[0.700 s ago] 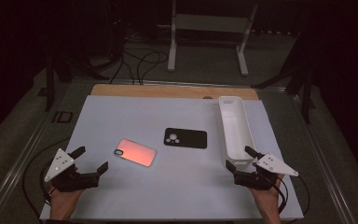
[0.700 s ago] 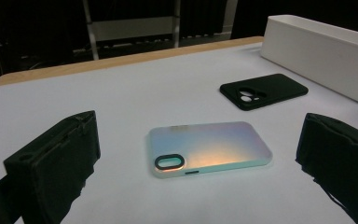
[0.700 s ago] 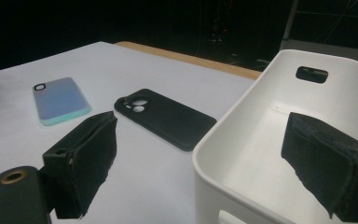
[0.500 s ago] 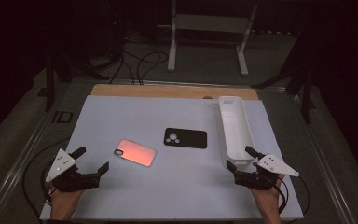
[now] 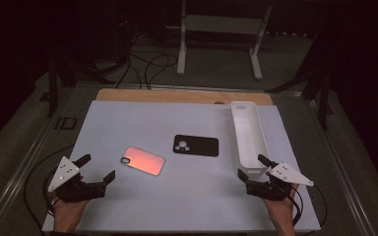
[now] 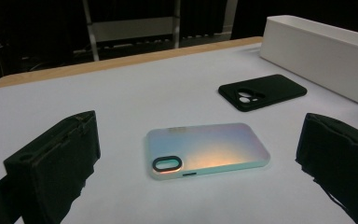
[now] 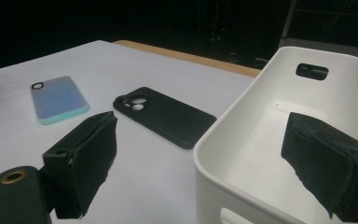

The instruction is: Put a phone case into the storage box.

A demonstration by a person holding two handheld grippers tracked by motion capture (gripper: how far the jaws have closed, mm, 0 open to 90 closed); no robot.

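Note:
An iridescent pink phone case (image 5: 143, 160) lies flat, left of the middle of the white mat (image 5: 128, 118). A black phone case (image 5: 196, 145) lies to its right. At the front left, my left gripper (image 5: 98, 167) is open and points at the iridescent case (image 6: 207, 149), which lies a short way beyond its wide-apart jaws. My right gripper (image 5: 252, 167) is open at the near end of a long white bin (image 5: 248, 140). In the right gripper view, the bin's near corner (image 7: 205, 154) sits between the jaws, untouched. The bin is empty inside.
A wooden table edge (image 5: 177, 96) runs along the far side of the mat. A white metal stand (image 5: 221, 29) and cables are on the dark floor beyond. Bare mat lies between the two grippers at the front.

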